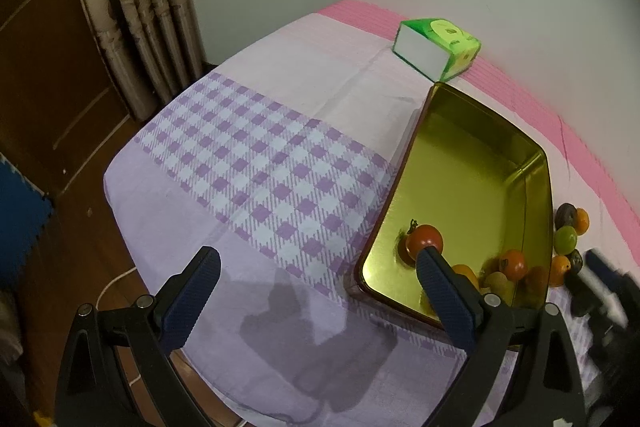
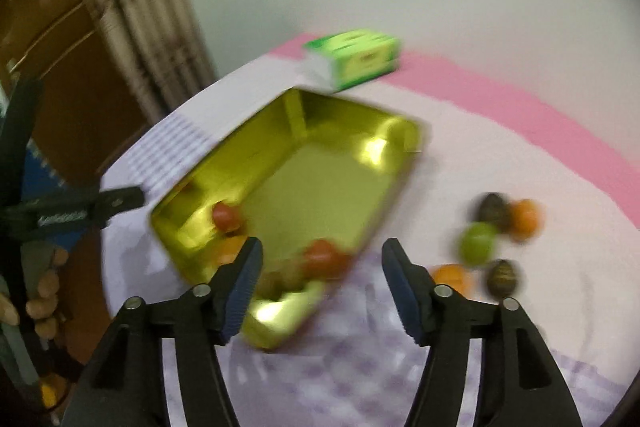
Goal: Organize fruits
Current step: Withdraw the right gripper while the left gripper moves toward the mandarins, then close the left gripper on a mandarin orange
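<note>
Looking down from the left wrist, the picture is sharp: the left tool [image 1: 318, 259] stands wide with nothing between its fingers, over a purple checked cloth [image 1: 256, 163] on the worktop. Its right finger crosses in front of the near corner of a gold tin tray [image 1: 480, 163], just below a red tomato-like fruit [image 1: 424, 241] lying inside. More orange and red fruit [image 1: 512, 264] sits in the tray's near right corner. Outside the tray's right wall lies a small loose cluster of fruit [image 1: 566, 239]: green, orange and dark ones. At the right edge the right tool shows only as a dark blur.

From the right wrist everything is smeared, yet this view gives what the other lacks: the whole loose cluster [image 2: 478, 243] in the open, well right of the tray [image 2: 320, 167], and a hand [image 2: 44, 291] at the left edge with the left tool reaching toward the tray's left corner. The right tool [image 2: 320, 267] has its fingers moderately apart and empty, above the tray's near corner; the loose fruit lies to the right of its right finger. A green tissue pack [image 2: 356, 61] lies beyond the tray in both views.
</note>
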{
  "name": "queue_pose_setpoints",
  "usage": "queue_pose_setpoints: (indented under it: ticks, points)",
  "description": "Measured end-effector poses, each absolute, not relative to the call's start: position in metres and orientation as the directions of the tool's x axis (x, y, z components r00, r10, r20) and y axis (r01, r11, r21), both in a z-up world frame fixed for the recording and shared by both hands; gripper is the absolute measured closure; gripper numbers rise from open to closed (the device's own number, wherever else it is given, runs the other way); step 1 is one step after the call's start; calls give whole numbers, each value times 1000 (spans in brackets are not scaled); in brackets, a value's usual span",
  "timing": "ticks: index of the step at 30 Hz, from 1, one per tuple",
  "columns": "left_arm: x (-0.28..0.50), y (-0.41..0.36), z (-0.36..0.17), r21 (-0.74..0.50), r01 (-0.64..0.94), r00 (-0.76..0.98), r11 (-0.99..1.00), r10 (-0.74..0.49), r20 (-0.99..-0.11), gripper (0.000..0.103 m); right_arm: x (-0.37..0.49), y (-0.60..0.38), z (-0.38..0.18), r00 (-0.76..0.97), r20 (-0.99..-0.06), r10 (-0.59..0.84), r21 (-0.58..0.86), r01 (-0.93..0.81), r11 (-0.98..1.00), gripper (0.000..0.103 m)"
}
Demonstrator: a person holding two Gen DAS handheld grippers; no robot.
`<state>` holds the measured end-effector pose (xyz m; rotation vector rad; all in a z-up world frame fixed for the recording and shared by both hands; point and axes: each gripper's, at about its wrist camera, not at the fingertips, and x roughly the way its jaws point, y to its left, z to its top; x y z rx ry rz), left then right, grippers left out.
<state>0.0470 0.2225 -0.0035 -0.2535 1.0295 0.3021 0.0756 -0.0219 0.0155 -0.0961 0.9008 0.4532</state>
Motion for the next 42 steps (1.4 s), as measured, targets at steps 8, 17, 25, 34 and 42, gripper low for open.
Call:
queue_pose_setpoints:
  ticks: [8,17,25,34,42]
  points:
    - [47,195,2,-17,-259,528,966,126,-840,6,95,-156,0,617,-784,67,16,-87,996,34]
    - [58,133,12,7,-69,566,998,45,-823,6,109,-259,-55,527,-843,-107,-58,108,992,33]
    - [79,58,12,-31,95,558,995,-79,-826,6,116,-270,-64,559,-824,-91,-54,82,995,8]
    - [98,-13,-8,-25,247,512,969,-153,-845,7,116,-278,-69,566,-822,-56,-19,71,997,0]
    - [116,-40,-36,6,276,457,961,-126,-881,19,116,-277,-69,565,-823,-57,-20,71,997,0]
